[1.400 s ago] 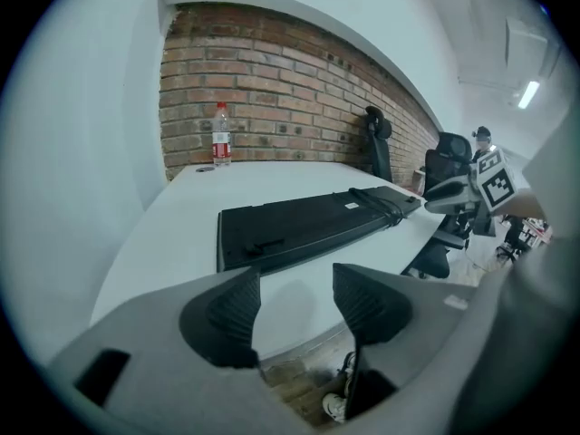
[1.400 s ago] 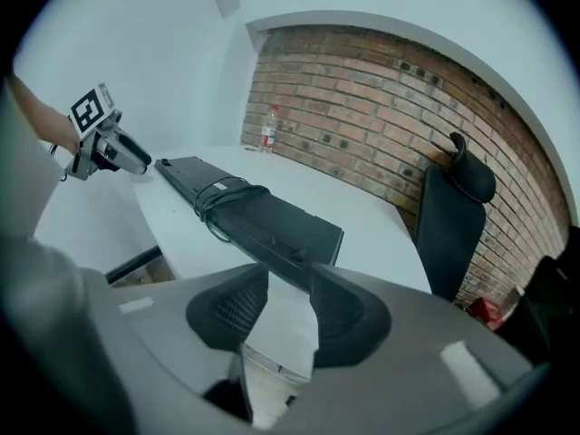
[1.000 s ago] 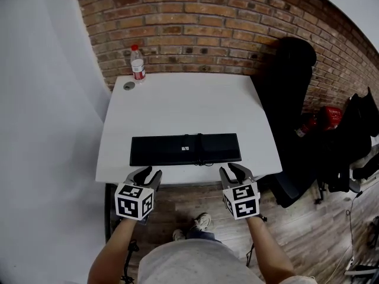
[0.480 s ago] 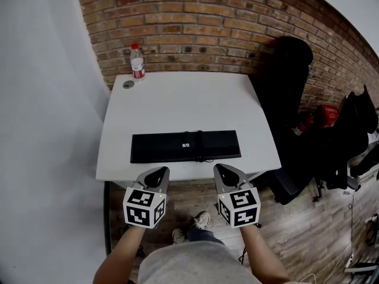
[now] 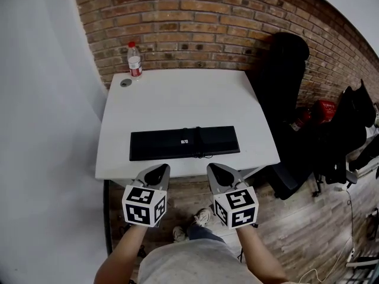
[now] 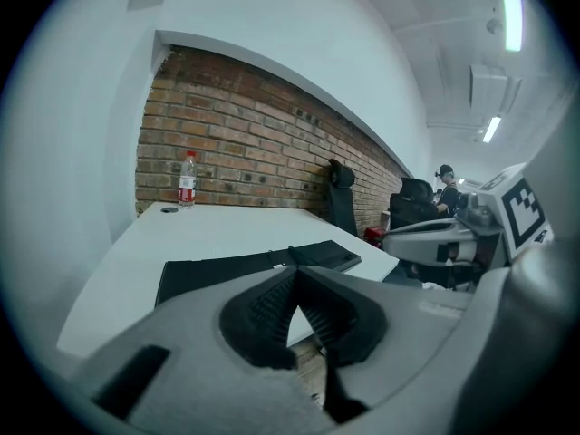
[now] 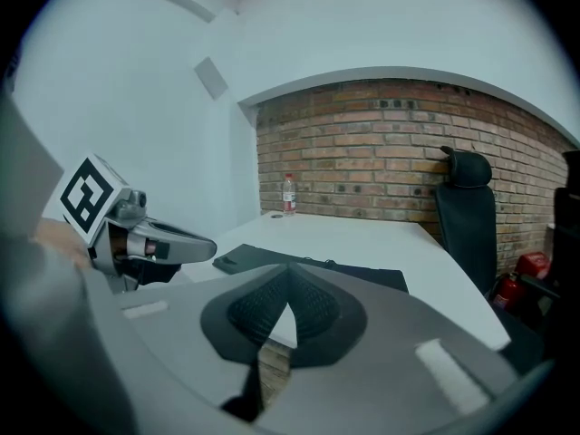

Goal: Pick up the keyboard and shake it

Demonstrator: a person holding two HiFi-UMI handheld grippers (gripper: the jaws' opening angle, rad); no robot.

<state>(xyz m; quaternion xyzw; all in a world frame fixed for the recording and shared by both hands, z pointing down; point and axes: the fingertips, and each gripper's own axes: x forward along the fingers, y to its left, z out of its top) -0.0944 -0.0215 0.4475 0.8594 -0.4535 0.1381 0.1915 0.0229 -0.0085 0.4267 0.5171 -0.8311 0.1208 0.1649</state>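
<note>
Left gripper (image 5: 159,171), right gripper (image 5: 216,171) (both closed) face keyboard (image 5: 185,142).

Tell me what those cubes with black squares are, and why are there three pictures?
A person holds a tool in each hand: the left hand-held gripper and the right hand-held gripper. The patterned cubes are part of them. One picture comes from a camera on the person's head, looking down; the other two from cameras riding on the tools. On the white table rest a black keyboard and, at the back, a water bottle. Both tools are shut and hold nothing.
</note>
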